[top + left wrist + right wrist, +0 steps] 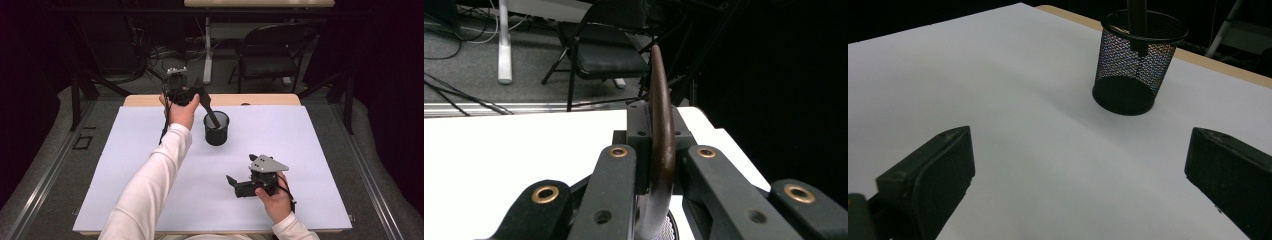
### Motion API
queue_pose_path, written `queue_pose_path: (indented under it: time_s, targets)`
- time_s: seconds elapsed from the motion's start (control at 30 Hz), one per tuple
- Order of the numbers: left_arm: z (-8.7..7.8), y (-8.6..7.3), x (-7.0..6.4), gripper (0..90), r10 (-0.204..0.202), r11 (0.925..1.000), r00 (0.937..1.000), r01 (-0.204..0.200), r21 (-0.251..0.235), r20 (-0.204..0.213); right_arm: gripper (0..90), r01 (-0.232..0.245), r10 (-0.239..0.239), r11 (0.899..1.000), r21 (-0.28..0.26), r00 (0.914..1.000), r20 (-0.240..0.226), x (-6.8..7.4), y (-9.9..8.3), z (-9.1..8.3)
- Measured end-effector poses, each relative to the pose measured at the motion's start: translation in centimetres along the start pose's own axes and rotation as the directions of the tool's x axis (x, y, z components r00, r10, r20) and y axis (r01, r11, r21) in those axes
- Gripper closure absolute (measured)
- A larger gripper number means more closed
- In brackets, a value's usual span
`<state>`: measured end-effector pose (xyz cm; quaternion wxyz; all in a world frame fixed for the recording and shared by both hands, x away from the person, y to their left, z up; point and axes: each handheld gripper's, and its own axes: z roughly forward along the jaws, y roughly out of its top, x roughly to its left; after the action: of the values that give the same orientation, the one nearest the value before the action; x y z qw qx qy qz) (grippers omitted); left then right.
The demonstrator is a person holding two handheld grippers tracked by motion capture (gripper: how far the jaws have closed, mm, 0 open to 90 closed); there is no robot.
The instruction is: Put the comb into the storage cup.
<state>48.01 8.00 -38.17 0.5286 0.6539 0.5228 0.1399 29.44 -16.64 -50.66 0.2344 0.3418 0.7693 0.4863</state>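
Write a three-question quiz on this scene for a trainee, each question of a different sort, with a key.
1. True or false: the right gripper is shut on the black mesh cup.
2. Multiple choice: where does the lower end of the dark brown utensil sit? A) flat on the white tabletop; B) inside the mesh cup; C) on the folding chair.
3. Fill in: the left gripper is ____ on the utensil.

Key
1. False: its jaws stand wide apart over bare tabletop, short of the cup.
2. B.
3. Shut: the left gripper view shows the curved handle clamped between its jaws.
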Motion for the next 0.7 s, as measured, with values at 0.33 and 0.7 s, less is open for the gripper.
queue_pose_path:
  time_s: [0.33, 0.7]
  targets:
    - [0.7, -0.7, 0.3, 86.4, -0.011, 0.9997, 0.9999, 0.011, 0.021, -0.006, 0.0, -0.003, 0.003, 1.000, 0.000, 1.0000, -0.002, -0.1, 0.0, 0.0]
    - [1.5, -1.2, -0.1, 86.4, -0.008, 0.9992, 1.0000, 0.008, 0.040, 0.000, 0.3, -0.006, 0.007, 1.000, 0.004, 1.0000, -0.006, -0.1, -0.1, 0.0]
